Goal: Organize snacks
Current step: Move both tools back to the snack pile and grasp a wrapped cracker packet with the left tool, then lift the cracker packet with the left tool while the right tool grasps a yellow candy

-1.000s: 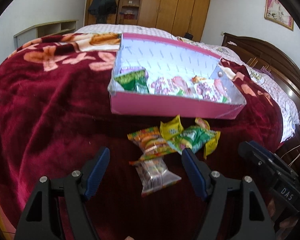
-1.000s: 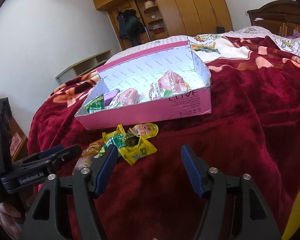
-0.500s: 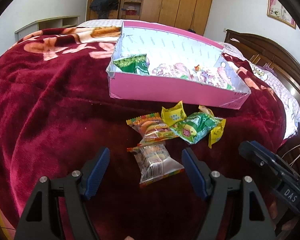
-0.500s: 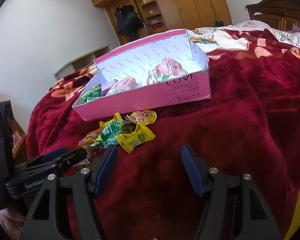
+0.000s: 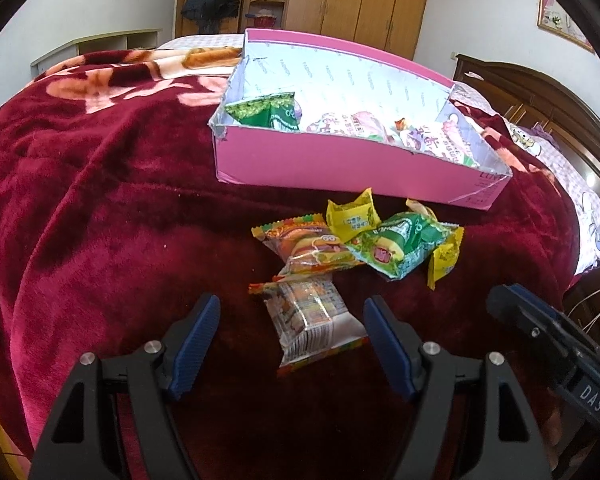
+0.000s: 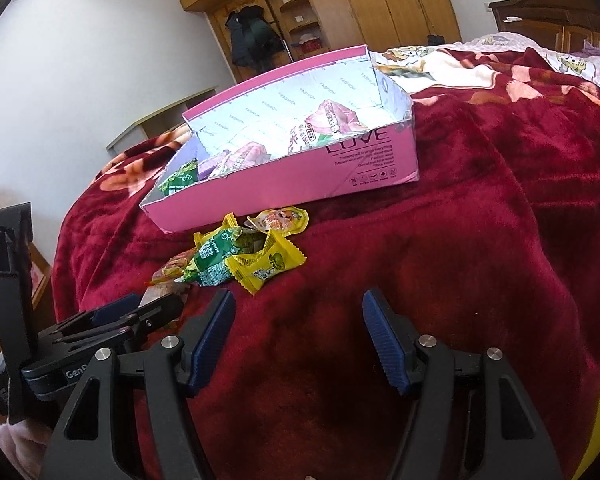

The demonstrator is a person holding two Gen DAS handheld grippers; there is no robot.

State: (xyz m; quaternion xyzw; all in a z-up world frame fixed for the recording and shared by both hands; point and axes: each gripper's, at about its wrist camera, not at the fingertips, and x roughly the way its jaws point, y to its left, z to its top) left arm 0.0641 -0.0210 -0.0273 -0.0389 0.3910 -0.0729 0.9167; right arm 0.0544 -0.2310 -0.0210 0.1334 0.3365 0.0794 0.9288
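Observation:
A pink box (image 5: 340,168) with a white lining sits on the red blanket and holds several snack packets. A loose pile lies in front of it: a burger-print packet (image 5: 312,252), a yellow packet (image 5: 352,218) and a green packet (image 5: 404,244). A clear packet (image 5: 312,320) lies nearest, between the fingers of my open left gripper (image 5: 294,340), and the pads do not touch it. My right gripper (image 6: 298,338) is open over bare blanket, to the right of the pile, with a yellow packet (image 6: 266,264) just beyond its left finger.
The red floral blanket (image 5: 100,220) covers a bed that drops away at the near and left edges. The other gripper shows at the side of each view: right gripper (image 5: 548,336), left gripper (image 6: 120,320). A wooden wardrobe (image 6: 360,4) and headboard stand behind.
Both views have dropped slightly towards the blanket, so the box's front wall hides more of its inside. The jaws stay equally wide and the snacks have not moved.

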